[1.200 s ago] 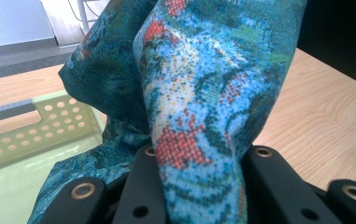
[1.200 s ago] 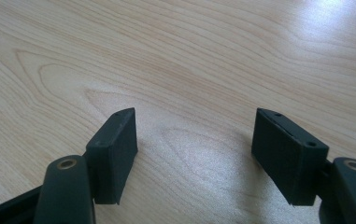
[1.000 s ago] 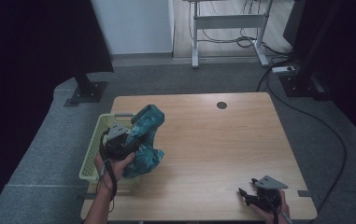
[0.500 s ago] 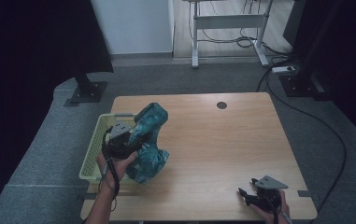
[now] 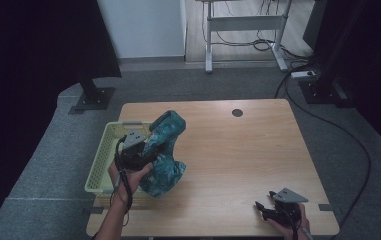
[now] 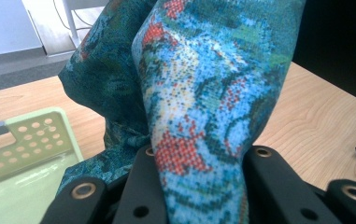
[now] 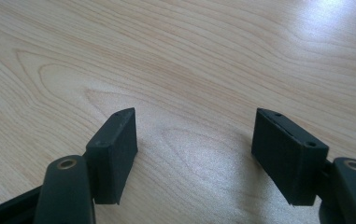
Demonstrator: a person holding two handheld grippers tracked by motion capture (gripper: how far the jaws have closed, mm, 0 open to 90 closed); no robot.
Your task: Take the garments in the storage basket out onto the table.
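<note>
My left gripper point(image 5: 145, 159) is clenched on a fold of the cloth point(image 5: 164, 150), a teal patterned fabric; in the left gripper view the jaws pinch the cloth point(image 6: 203, 107) between them. Compared with a second ago, I have carried it a little away from the basket point(image 5: 103, 160) and toward the middle of the table point(image 5: 238, 165), and the bundle stands taller, its top lifted while its lower part rests on the wood just beside the basket's rim. I judge that the cloth is now out of the basket and ready to be laid out on the open wood. My right gripper point(image 5: 273, 209) has not moved: it sits well apart from the basket, at the table's near edge, jaws spread wide with nothing between them, over bare wood point(image 7: 189, 70).
</note>
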